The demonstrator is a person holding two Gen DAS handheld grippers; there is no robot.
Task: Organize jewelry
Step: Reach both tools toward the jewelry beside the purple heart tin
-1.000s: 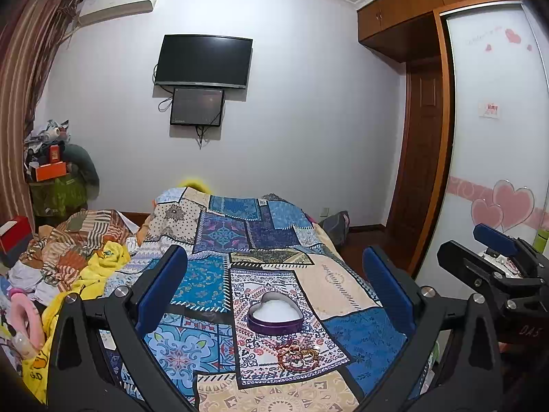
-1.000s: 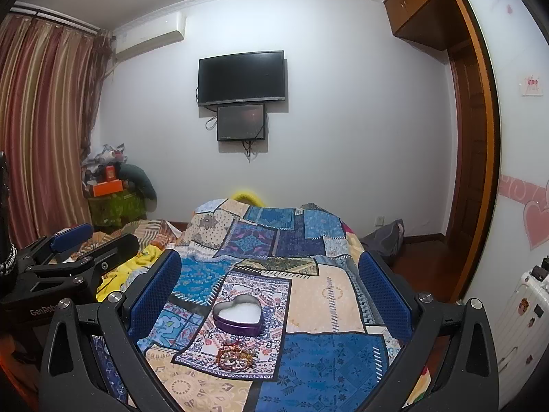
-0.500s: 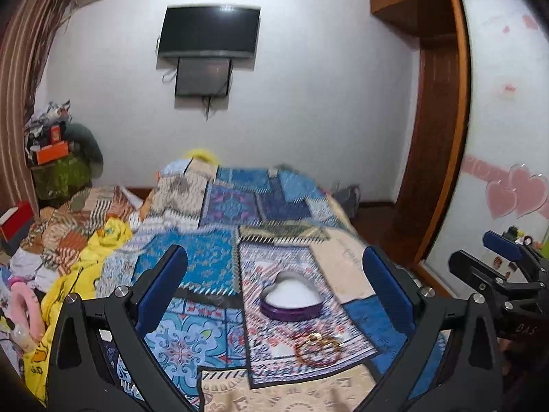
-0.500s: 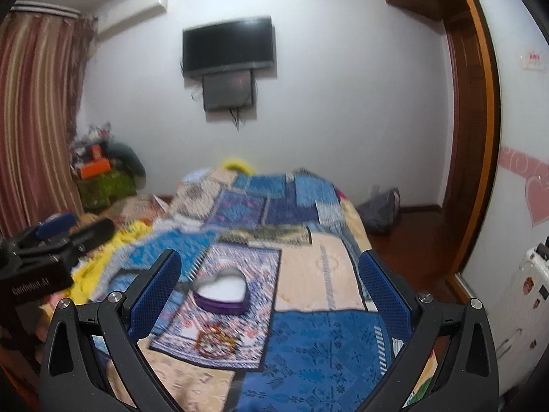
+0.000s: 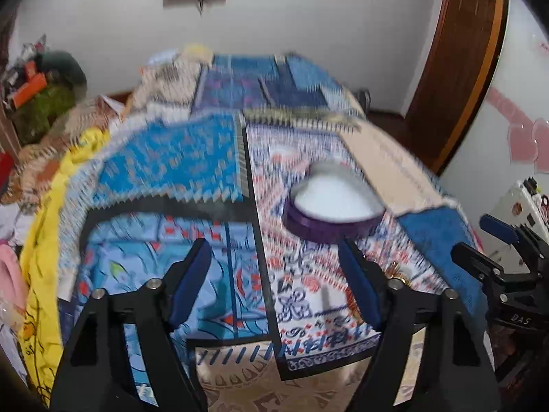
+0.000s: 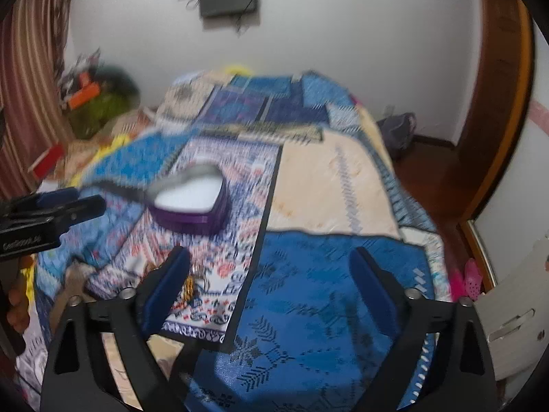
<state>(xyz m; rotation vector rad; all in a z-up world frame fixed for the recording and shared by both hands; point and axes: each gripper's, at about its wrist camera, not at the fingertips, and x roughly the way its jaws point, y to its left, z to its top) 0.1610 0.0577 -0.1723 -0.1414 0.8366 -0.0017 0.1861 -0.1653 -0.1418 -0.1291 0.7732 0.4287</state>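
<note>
A small heap of jewelry (image 6: 192, 283) lies on the patchwork bed (image 6: 336, 178), near side of a heart-shaped purple box (image 6: 192, 202). Both the left gripper (image 5: 274, 281) and right gripper (image 6: 269, 283) have jaws part-open, just been closing, empty. The jewelry sits beside the right gripper's left finger and the left gripper's right finger.

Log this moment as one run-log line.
phase: approach | left gripper: open, closing, empty | right gripper: open, closing, empty | jewelry: on bedspread, beside heart box | box: empty
</note>
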